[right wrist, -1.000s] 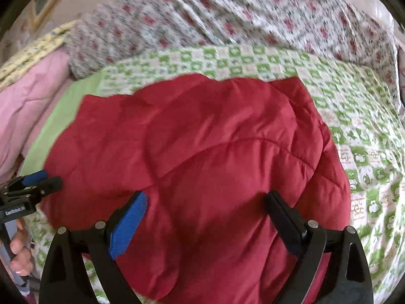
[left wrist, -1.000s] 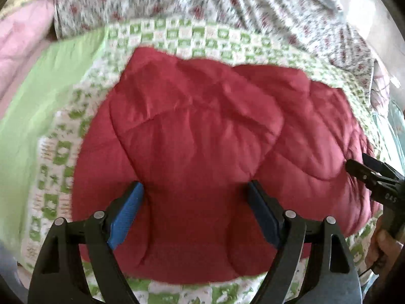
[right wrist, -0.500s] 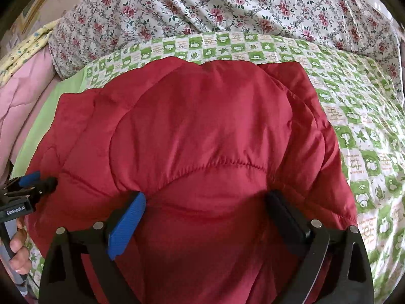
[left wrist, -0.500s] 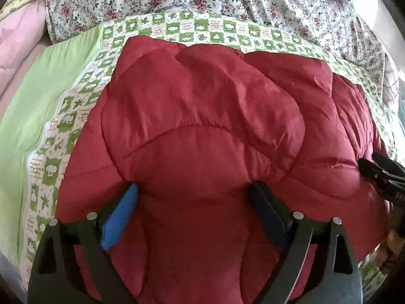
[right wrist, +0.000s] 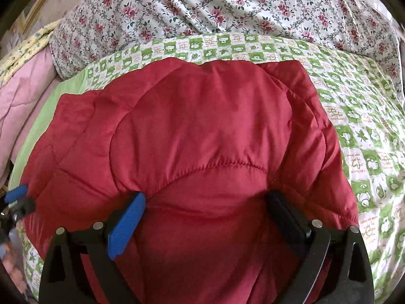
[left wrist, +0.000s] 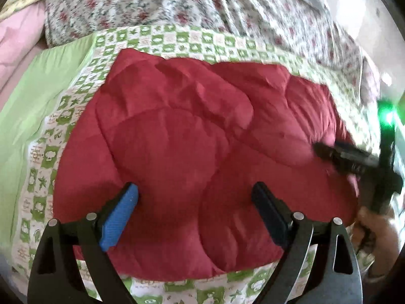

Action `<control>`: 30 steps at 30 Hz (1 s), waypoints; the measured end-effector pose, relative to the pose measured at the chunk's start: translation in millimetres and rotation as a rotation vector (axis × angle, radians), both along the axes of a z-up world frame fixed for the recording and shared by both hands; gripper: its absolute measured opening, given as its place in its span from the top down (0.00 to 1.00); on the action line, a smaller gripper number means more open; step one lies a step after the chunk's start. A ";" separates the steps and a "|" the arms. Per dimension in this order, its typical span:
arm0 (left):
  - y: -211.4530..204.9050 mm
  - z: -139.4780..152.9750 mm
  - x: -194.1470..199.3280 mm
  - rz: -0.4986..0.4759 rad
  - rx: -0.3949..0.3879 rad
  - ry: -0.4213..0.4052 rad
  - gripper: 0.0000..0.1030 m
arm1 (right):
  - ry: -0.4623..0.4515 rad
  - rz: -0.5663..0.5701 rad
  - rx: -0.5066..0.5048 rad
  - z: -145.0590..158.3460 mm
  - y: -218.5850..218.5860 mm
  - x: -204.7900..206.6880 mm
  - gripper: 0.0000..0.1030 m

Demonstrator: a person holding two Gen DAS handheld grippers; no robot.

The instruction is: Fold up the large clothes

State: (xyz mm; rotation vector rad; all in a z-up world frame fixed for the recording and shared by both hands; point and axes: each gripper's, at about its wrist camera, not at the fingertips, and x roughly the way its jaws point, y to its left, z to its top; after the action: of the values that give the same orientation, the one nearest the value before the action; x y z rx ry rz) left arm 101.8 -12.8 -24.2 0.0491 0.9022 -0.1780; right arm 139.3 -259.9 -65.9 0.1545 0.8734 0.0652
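Observation:
A padded red jacket (left wrist: 182,136) lies folded in a thick bundle on the green-checked bedsheet (left wrist: 177,38). My left gripper (left wrist: 195,197) is open and hovers over the jacket's near part, its fingers wide apart, holding nothing. My right gripper (right wrist: 206,205) is open too, low over the jacket (right wrist: 202,126), its fingers spread on either side of a puffed panel. The right gripper also shows in the left wrist view (left wrist: 326,152), blurred, over the jacket's right side. The left gripper's blue fingertip (right wrist: 16,193) shows at the left edge of the right wrist view.
A floral quilt (right wrist: 227,7) is bunched along the far side of the bed. A pink blanket (right wrist: 22,101) and a plain green sheet (left wrist: 38,88) lie at the left. Checked sheet (right wrist: 367,126) shows to the right of the jacket.
The left gripper has pulled back and up, so the jacket's near edge and the sheet show below it. The right gripper has moved inward over the jacket's right side. The jacket stays put.

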 end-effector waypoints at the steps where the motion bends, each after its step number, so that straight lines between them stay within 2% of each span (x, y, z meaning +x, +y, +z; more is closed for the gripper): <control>1: -4.3 -3.9 3.3 -0.001 0.027 0.006 0.10 | -0.007 -0.003 0.002 4.1 0.3 -2.5 0.04; 5: -3.6 -14.6 13.2 0.001 0.027 0.024 0.09 | -0.083 0.016 0.029 32.9 8.8 -38.2 0.07; 7: -4.0 -13.8 13.2 -0.002 0.026 0.020 0.09 | -0.100 0.035 -0.010 39.5 15.5 -54.4 0.06; 9: -5.3 -14.2 13.2 -0.003 0.029 0.016 0.08 | -0.053 0.049 -0.045 30.4 19.2 -58.6 0.07; 11: -5.7 -14.4 11.1 -0.003 0.025 0.015 0.08 | 0.008 0.054 -0.059 9.1 18.1 -53.4 0.04; 14: -2.1 -5.0 1.1 -0.008 0.005 0.014 0.09 | -0.004 0.045 -0.038 -4.7 12.1 -52.3 0.01; 17: 6.2 4.9 -14.4 -0.012 -0.005 -0.009 0.09 | -0.010 0.044 -0.037 -3.4 10.4 -54.1 0.01; 22: 11.2 -19.1 -5.8 -0.002 0.008 0.023 0.07 | -0.028 0.040 -0.033 -6.0 9.5 -58.3 0.01; 27: 8.5 -21.1 -1.9 0.004 0.024 0.020 0.06 | -0.088 0.027 -0.042 19.1 17.0 -84.9 0.03; 30: 9.7 -22.0 -1.5 0.003 0.022 0.014 0.05 | -0.040 0.024 -0.089 8.6 18.7 -83.4 0.03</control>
State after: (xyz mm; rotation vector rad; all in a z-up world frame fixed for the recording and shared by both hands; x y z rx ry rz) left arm 100.3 -3.1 -46.3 0.0671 0.9179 -0.1662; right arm 55.8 -241.2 -57.4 0.0590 0.8366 0.0516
